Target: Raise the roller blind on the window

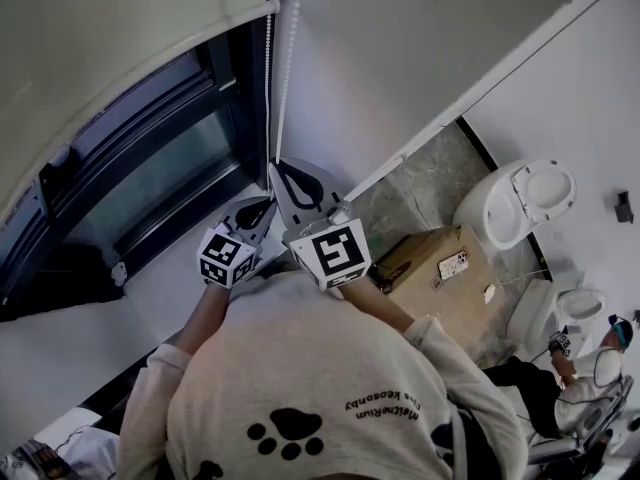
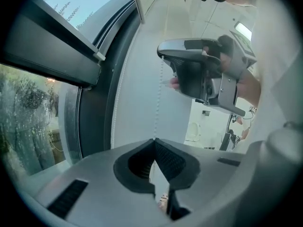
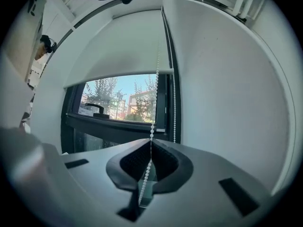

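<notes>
Roller blind [image 3: 118,51]: smooth pale fabric; left tongs [image 2: 154,141], right tongs [image 3: 151,143] both pinched shut on white beaded chain [image 3: 156,79].

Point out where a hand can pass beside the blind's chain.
Free: bare wall right of the bead chain, up to the floor edge. Crowded: left gripper and right gripper close together on the chain, window frame at its left.

Upside-down lettering [image 1: 385,405] on the shirt [image 1: 300,353], possibly "MatheRium"; box [image 1: 420,293] label [image 1: 453,264] illegible.
</notes>
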